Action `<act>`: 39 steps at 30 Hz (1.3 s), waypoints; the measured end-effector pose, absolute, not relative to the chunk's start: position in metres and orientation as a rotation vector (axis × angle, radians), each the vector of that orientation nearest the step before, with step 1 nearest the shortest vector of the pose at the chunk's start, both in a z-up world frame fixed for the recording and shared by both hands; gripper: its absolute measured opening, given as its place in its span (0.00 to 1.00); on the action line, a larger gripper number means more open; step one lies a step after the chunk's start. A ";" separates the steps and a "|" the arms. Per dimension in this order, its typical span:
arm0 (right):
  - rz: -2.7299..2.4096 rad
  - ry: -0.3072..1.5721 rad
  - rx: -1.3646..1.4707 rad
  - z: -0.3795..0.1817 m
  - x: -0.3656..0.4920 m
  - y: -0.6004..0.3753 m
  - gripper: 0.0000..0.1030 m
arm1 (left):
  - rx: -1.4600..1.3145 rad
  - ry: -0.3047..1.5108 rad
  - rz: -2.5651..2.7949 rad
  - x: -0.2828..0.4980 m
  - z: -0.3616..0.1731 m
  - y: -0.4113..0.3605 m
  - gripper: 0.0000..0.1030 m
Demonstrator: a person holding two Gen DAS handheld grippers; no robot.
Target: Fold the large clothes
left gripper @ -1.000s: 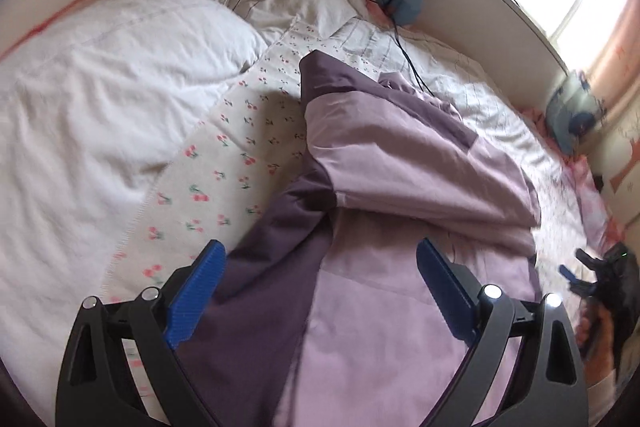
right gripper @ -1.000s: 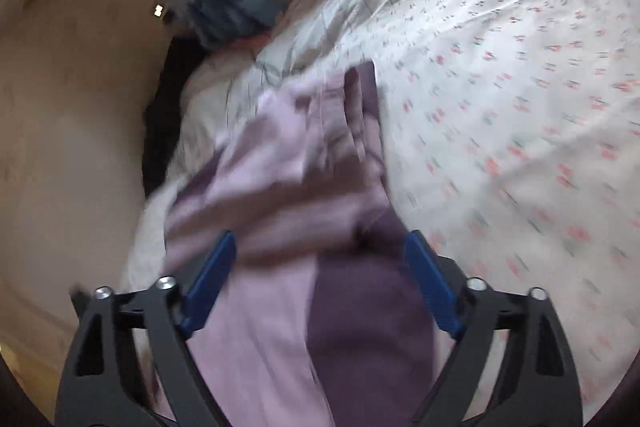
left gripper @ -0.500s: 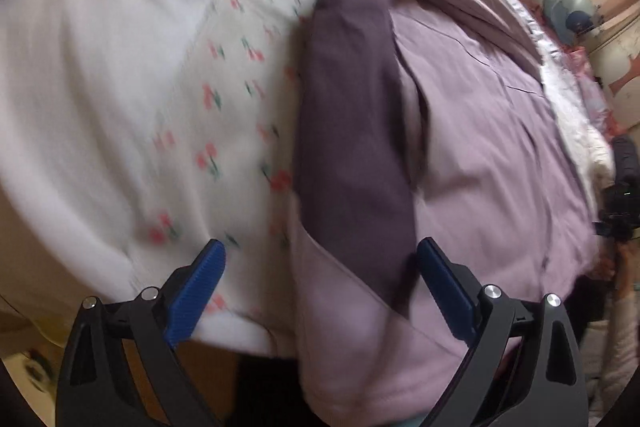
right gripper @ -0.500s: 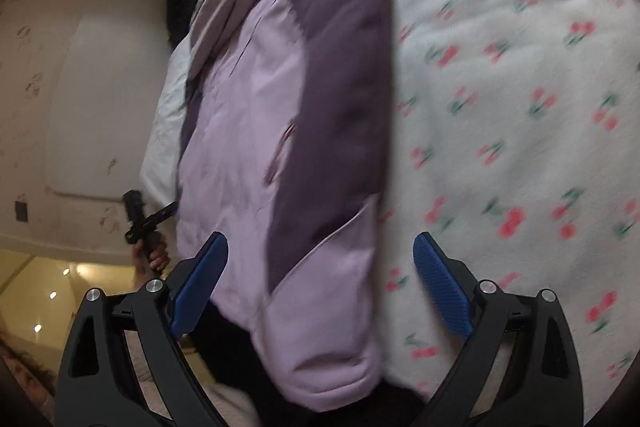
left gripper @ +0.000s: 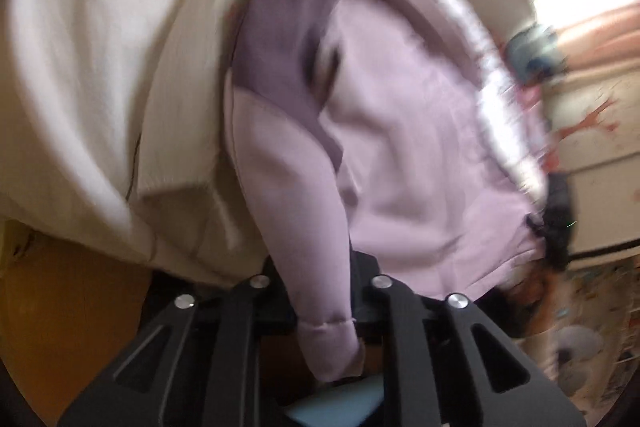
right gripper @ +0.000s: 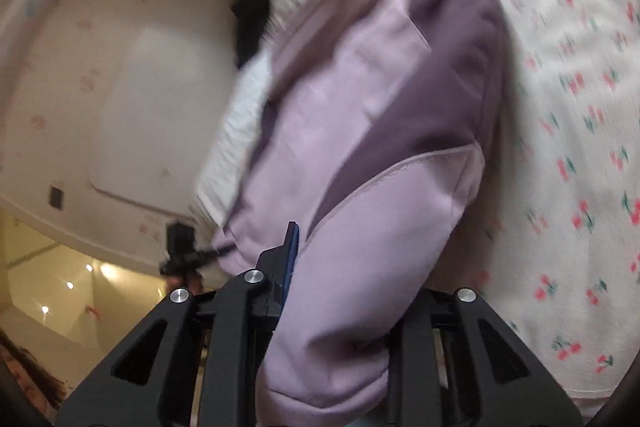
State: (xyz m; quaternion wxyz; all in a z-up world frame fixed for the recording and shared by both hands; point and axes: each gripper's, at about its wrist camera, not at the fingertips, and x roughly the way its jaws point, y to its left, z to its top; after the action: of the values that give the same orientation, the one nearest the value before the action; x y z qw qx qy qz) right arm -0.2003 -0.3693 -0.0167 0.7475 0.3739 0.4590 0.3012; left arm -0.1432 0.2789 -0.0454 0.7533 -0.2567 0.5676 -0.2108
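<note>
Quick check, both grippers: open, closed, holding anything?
Left gripper: closed on a sleeve cuff of the purple jacket.
Right gripper: closed on the jacket's other light purple sleeve end.

bedroom, cherry-print bed sheet [right gripper: 572, 147], white duvet [left gripper: 100, 27]

Left tool [left gripper: 320, 291] and right tool [right gripper: 344, 291] — both clamped on cloth.

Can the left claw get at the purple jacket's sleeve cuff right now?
Probably yes: in the left wrist view the left claw looks already closed around the lilac sleeve of the purple jacket, just above the cuff. Nothing blocks it, though the picture is blurred.
</note>
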 end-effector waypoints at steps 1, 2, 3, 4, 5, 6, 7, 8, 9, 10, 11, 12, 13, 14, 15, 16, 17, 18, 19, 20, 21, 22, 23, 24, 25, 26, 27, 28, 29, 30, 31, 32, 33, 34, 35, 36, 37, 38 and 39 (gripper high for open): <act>0.665 0.942 0.834 -0.001 -0.197 -0.369 0.20 | -0.590 1.187 -0.483 -0.143 -0.025 0.281 0.14; 0.676 0.887 0.849 0.014 -0.196 -0.368 0.20 | -0.598 1.152 -0.500 -0.144 -0.012 0.280 0.14; 0.684 0.832 0.857 0.033 -0.195 -0.367 0.20 | -0.609 1.102 -0.531 -0.147 0.011 0.279 0.14; 0.692 0.786 0.855 0.053 -0.196 -0.366 0.20 | -0.610 1.065 -0.555 -0.149 0.030 0.279 0.14; 0.703 0.751 0.847 0.072 -0.200 -0.369 0.20 | -0.601 1.019 -0.579 -0.156 0.053 0.277 0.13; 0.716 0.725 0.838 0.089 -0.206 -0.370 0.20 | -0.599 0.995 -0.596 -0.161 0.066 0.278 0.13; 0.732 0.706 0.829 0.105 -0.214 -0.372 0.20 | -0.607 0.968 -0.621 -0.169 0.081 0.279 0.13; 0.748 0.690 0.814 0.119 -0.225 -0.374 0.20 | -0.613 0.944 -0.647 -0.179 0.094 0.283 0.13; 0.767 0.686 0.793 0.131 -0.239 -0.377 0.20 | -0.612 0.929 -0.663 -0.186 0.102 0.287 0.13; 0.783 0.694 0.771 0.138 -0.253 -0.379 0.20 | -0.610 0.919 -0.681 -0.198 0.109 0.292 0.13; 0.790 0.706 0.750 0.142 -0.269 -0.385 0.20 | -0.604 0.920 -0.702 -0.214 0.112 0.299 0.13; 0.795 0.736 0.730 0.141 -0.287 -0.390 0.22 | -0.587 0.934 -0.714 -0.222 0.110 0.296 0.14; 0.808 0.789 0.717 0.136 -0.299 -0.393 0.26 | -0.551 0.966 -0.732 -0.232 0.105 0.301 0.17; 0.799 0.869 0.682 0.124 -0.315 -0.398 0.29 | -0.483 1.029 -0.740 -0.247 0.090 0.305 0.24; 0.772 0.951 0.650 0.112 -0.327 -0.405 0.41 | -0.435 1.076 -0.726 -0.255 0.076 0.308 0.27; 0.728 1.068 0.638 0.084 -0.340 -0.414 0.44 | -0.385 1.147 -0.677 -0.263 0.053 0.319 0.35; 0.654 1.148 0.627 0.060 -0.349 -0.425 0.44 | -0.366 1.214 -0.590 -0.265 0.031 0.334 0.37; 0.550 1.209 0.613 0.042 -0.356 -0.438 0.45 | -0.359 1.245 -0.485 -0.265 0.018 0.350 0.37; 0.470 1.231 0.632 0.030 -0.359 -0.452 0.46 | -0.349 1.261 -0.360 -0.261 0.010 0.371 0.37; 0.425 1.200 0.648 0.030 -0.356 -0.463 0.46 | -0.347 1.264 -0.260 -0.256 0.007 0.388 0.37; 0.392 1.142 0.639 0.038 -0.348 -0.469 0.46 | -0.355 1.233 -0.185 -0.244 0.013 0.403 0.37; 0.378 1.078 0.607 0.051 -0.333 -0.468 0.53 | -0.346 1.181 -0.156 -0.228 0.025 0.405 0.39; 0.377 1.026 0.570 0.064 -0.318 -0.462 0.57 | -0.327 1.140 -0.168 -0.213 0.036 0.398 0.44; 0.380 0.962 0.517 0.078 -0.294 -0.450 0.64 | -0.291 1.068 -0.225 -0.188 0.051 0.375 0.46; 0.383 0.902 0.462 0.088 -0.266 -0.434 0.67 | -0.269 1.009 -0.281 -0.167 0.062 0.353 0.55; 0.387 0.861 0.417 0.092 -0.236 -0.422 0.68 | -0.248 0.936 -0.362 -0.137 0.069 0.317 0.65; 0.395 0.828 0.376 0.094 -0.205 -0.406 0.68 | -0.234 0.910 -0.410 -0.116 0.071 0.292 0.66; 0.401 0.807 0.355 0.092 -0.176 -0.395 0.68 | -0.220 0.887 -0.467 -0.085 0.067 0.258 0.66; 0.404 0.792 0.342 0.082 -0.139 -0.380 0.68 | -0.219 0.876 -0.494 -0.063 0.062 0.236 0.66; 0.389 0.791 0.326 0.072 -0.107 -0.367 0.68 | -0.227 0.868 -0.518 -0.028 0.055 0.205 0.66; 0.363 0.801 0.294 0.058 -0.075 -0.355 0.68 | -0.234 0.856 -0.513 0.002 0.044 0.183 0.66; 0.326 0.819 0.251 0.045 -0.042 -0.342 0.68 | -0.244 0.848 -0.498 0.024 0.036 0.166 0.66; 0.238 0.853 0.191 0.027 -0.013 -0.336 0.68 | -0.284 0.854 -0.491 0.059 0.019 0.153 0.66; 0.147 0.913 0.157 0.005 0.013 -0.338 0.67 | -0.312 0.876 -0.466 0.083 0.003 0.145 0.66; 0.095 0.975 0.164 -0.016 0.035 -0.341 0.66 | -0.321 0.915 -0.411 0.108 -0.021 0.138 0.66; 0.089 1.037 0.209 -0.041 0.053 -0.350 0.66 | -0.332 1.000 -0.381 0.139 -0.054 0.128 0.63; 0.087 1.040 0.240 -0.049 0.064 -0.354 0.66 | -0.341 1.057 -0.366 0.158 -0.077 0.125 0.60; 0.074 1.037 0.255 -0.045 0.067 -0.358 0.66 | -0.339 1.069 -0.347 0.164 -0.086 0.122 0.60; 0.060 1.055 0.274 -0.038 0.071 -0.358 0.66 | -0.332 1.087 -0.321 0.169 -0.080 0.117 0.60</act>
State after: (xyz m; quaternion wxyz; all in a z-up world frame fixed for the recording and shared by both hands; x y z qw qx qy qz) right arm 0.0711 -0.3582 -0.0376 0.8547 0.1302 0.5017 0.0285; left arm 0.1690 0.1169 -0.0803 0.8307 -0.1563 0.5123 -0.1516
